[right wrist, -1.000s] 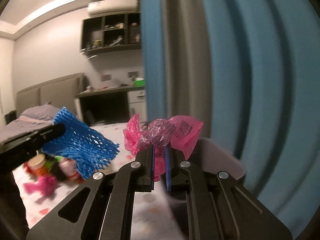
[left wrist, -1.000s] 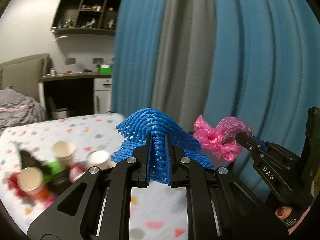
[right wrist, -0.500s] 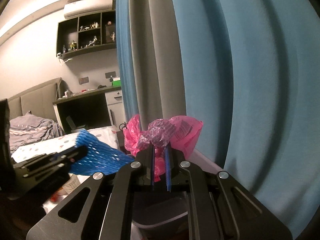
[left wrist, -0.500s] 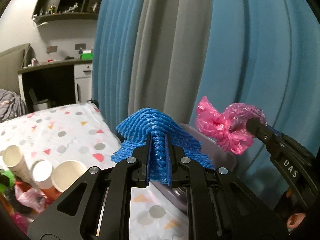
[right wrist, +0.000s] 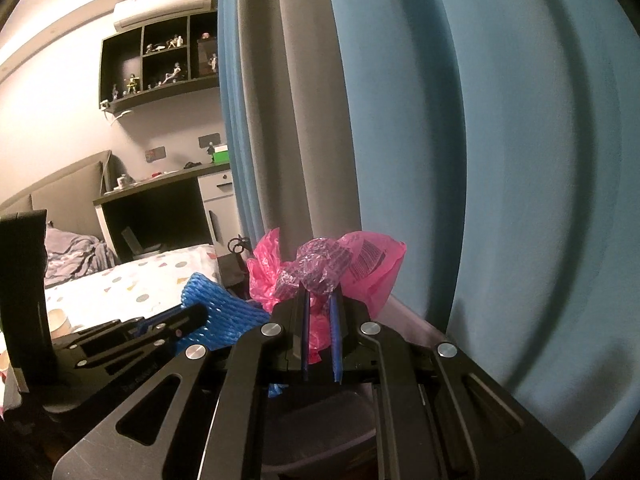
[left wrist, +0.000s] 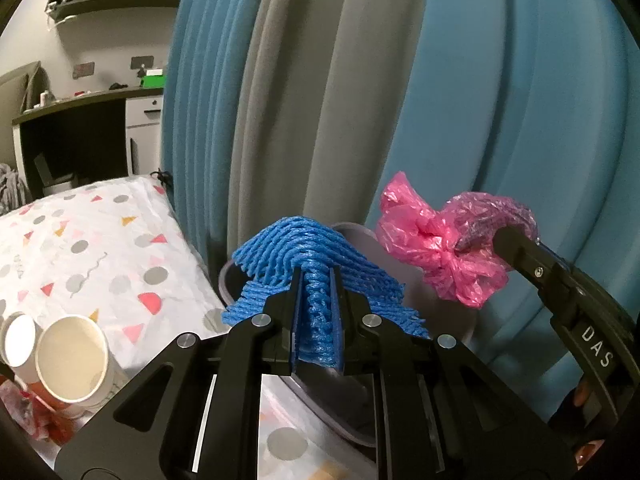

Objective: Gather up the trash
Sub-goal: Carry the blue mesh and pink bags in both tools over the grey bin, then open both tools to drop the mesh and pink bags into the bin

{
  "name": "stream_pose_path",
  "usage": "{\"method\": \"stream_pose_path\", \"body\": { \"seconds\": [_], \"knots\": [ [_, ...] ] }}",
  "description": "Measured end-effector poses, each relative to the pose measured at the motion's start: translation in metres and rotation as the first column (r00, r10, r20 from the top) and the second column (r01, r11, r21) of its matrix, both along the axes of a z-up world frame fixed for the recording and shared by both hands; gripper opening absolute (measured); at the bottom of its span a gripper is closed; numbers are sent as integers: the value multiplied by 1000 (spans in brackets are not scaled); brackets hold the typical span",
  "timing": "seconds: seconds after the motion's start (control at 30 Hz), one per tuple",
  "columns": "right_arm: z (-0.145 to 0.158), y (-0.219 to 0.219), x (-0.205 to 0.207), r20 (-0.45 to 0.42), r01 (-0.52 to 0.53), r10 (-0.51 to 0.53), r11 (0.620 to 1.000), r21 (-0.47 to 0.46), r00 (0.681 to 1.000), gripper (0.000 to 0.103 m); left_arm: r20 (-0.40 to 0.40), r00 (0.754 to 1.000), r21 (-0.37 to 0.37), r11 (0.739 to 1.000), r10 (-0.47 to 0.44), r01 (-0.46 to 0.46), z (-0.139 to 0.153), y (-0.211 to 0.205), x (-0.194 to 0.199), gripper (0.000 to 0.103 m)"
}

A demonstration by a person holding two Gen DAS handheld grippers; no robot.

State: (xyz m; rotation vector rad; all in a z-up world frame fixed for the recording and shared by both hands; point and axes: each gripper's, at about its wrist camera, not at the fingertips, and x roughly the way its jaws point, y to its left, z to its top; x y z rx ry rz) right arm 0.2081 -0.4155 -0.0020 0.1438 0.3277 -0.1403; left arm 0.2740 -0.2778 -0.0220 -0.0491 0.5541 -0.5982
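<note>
My left gripper (left wrist: 316, 280) is shut on a blue foam net (left wrist: 304, 252) and holds it over the rim of a grey trash bin (left wrist: 320, 400) beside the table. My right gripper (right wrist: 320, 300) is shut on a crumpled pink plastic bag (right wrist: 368, 268) and holds it above the same bin (right wrist: 320, 432). In the left wrist view the pink bag (left wrist: 436, 248) hangs to the right of the net. In the right wrist view the blue net (right wrist: 212, 304) and the left gripper sit lower left.
A table with a white spotted cloth (left wrist: 80, 248) lies left of the bin, with paper cups (left wrist: 72, 356) and more trash at its near left. Blue and grey curtains (left wrist: 400, 100) hang close behind the bin. A desk (right wrist: 160, 200) and bed stand far left.
Both grippers have swung right, away from the table's trash pile and toward the curtain. They now hold the net and the pink bag over the grey bin.
</note>
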Motion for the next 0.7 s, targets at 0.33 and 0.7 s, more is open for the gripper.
{"method": "stream_pose_path", "body": {
  "seconds": [0.33,0.7],
  "knots": [
    [-6,-5,13,-23,-8,8,1000,15,1000,10,-42,998,-9,999,-38,38,-9,-6,20,13],
    [-10,-13,12,-34,1,0,999,41,999,38,-48,999,-4,1000,11,-11,-18,9,33,77]
  ]
}}
